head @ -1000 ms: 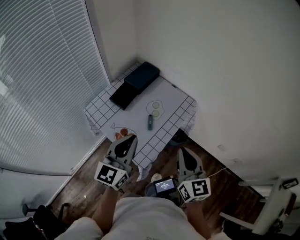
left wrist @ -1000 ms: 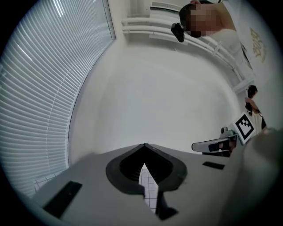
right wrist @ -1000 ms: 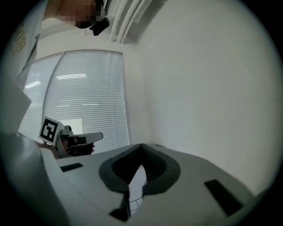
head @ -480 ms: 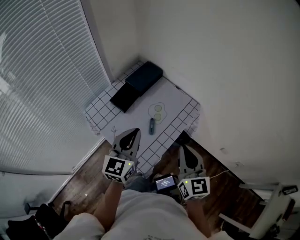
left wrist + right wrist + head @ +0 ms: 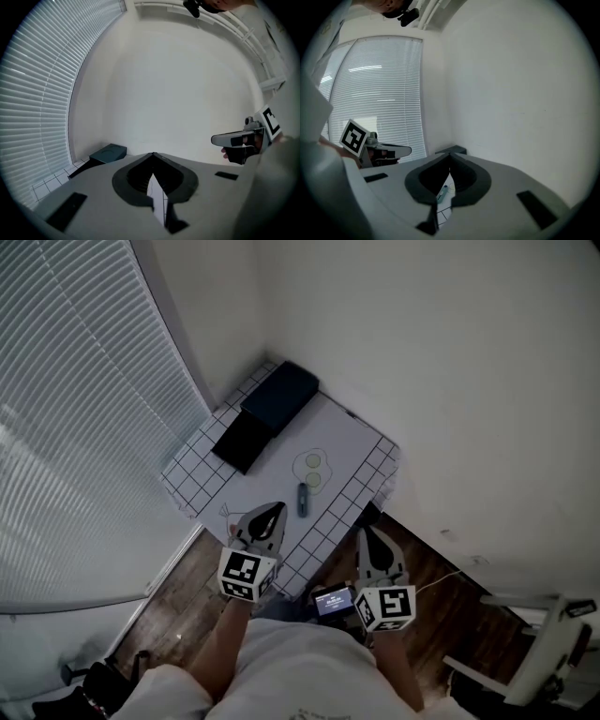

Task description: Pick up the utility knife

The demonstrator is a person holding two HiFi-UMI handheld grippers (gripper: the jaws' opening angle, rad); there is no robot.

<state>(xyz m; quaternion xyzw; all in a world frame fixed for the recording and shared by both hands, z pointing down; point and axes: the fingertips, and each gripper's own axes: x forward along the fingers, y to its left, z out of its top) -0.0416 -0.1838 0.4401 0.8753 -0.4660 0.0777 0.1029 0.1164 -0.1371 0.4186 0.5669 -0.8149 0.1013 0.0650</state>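
Note:
The utility knife [image 5: 302,500], a small dark blue-grey bar, lies on the grid-patterned tablecloth [image 5: 202,474] near the table's front edge. In the head view my left gripper [image 5: 276,508] hovers over that front edge, just left of the knife, with its jaws shut and empty. My right gripper [image 5: 364,532] is off the table's right front corner, also shut and empty. In the right gripper view the knife [image 5: 442,191] shows through the slot below the closed tips [image 5: 450,156]. The left gripper view [image 5: 153,154] does not show the knife.
A dark teal box [image 5: 278,395] and a flat black object [image 5: 242,442] lie at the table's far side. Drawn circles [image 5: 312,465] mark the cloth beyond the knife. Window blinds [image 5: 84,427] stand to the left, white walls behind. A white frame [image 5: 553,643] stands at lower right on the wood floor.
Both grippers have come forward and lower toward the table's front edge; the left one now reaches over the cloth beside the knife. Jaws stayed shut.

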